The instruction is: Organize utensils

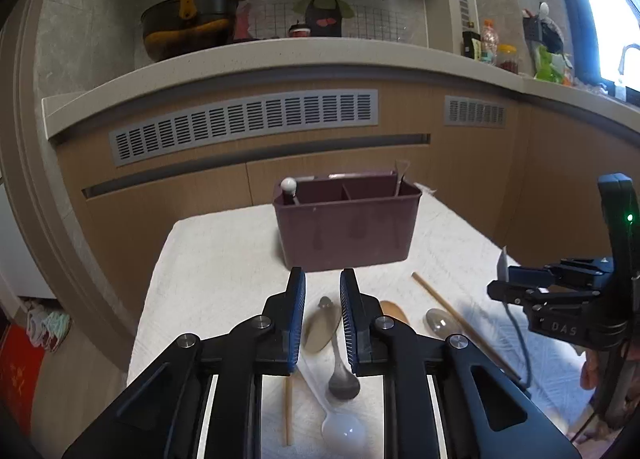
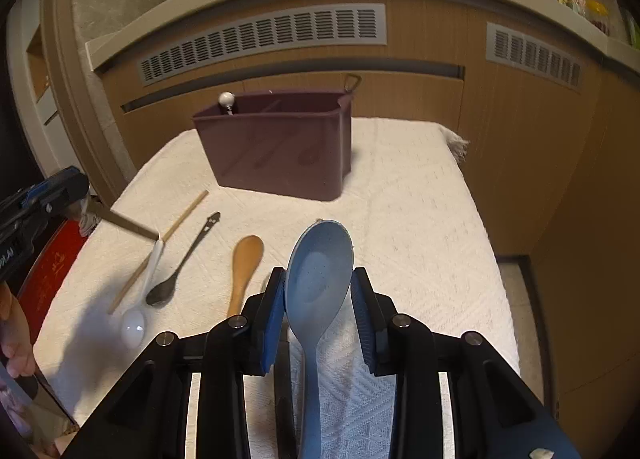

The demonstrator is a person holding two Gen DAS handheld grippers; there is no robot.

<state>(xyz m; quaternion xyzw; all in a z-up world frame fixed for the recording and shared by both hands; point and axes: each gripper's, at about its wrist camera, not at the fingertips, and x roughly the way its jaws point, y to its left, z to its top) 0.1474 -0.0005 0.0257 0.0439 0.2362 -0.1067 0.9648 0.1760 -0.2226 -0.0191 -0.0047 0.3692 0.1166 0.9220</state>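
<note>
Right gripper (image 2: 319, 309) pinches the blue spoon (image 2: 319, 271) by its bowl edges; caddy (image 2: 276, 147) at 12 o'clock. Left gripper (image 1: 322, 323) gapes empty over the dark spoon (image 1: 340, 363). Risk: curved bowl squirts out, handle swings.

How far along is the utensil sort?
Early. Done: the purple caddy already holds a white-knobbed utensil and a wire-looped one. In hand: right gripper is around the blue spoon; left gripper is open, empty. Left on the cloth: wooden spoon, dark metal spoon, white spoon, chopstick.
</note>
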